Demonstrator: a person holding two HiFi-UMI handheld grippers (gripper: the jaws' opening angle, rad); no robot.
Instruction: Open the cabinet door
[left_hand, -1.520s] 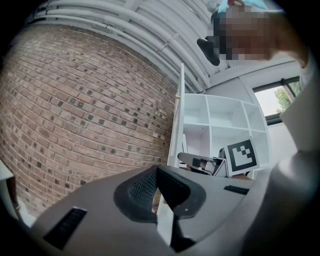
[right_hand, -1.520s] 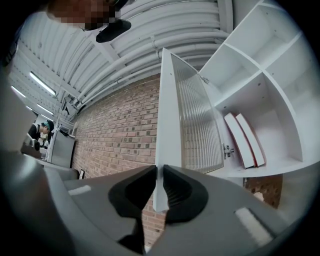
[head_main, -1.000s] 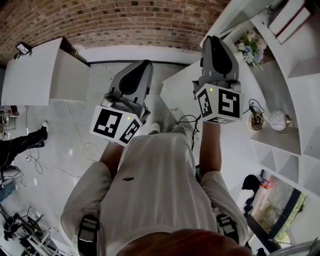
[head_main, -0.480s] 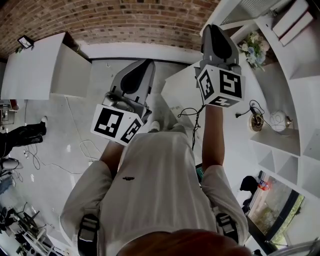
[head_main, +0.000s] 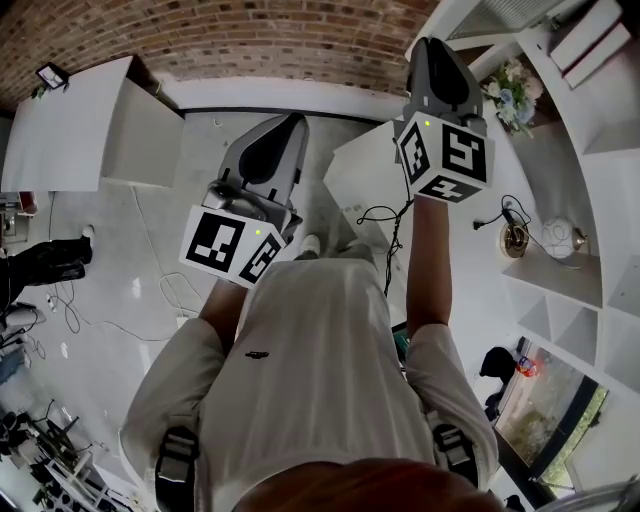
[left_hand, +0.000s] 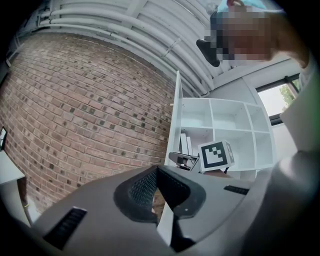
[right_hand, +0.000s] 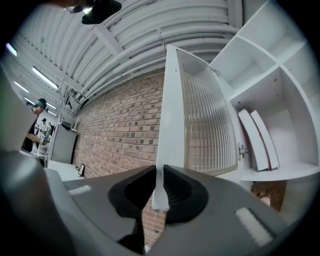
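At the edge of the cabinet door (right_hand: 207, 115), my right hand-held gripper (right_hand: 157, 172) gripped it; I judged a steady pull along its swing best.

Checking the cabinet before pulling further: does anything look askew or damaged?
Nothing looks damaged. The ribbed-glass door stands open, its edge pinched in the right gripper. Only two white books on the shelf behind it lean sideways.
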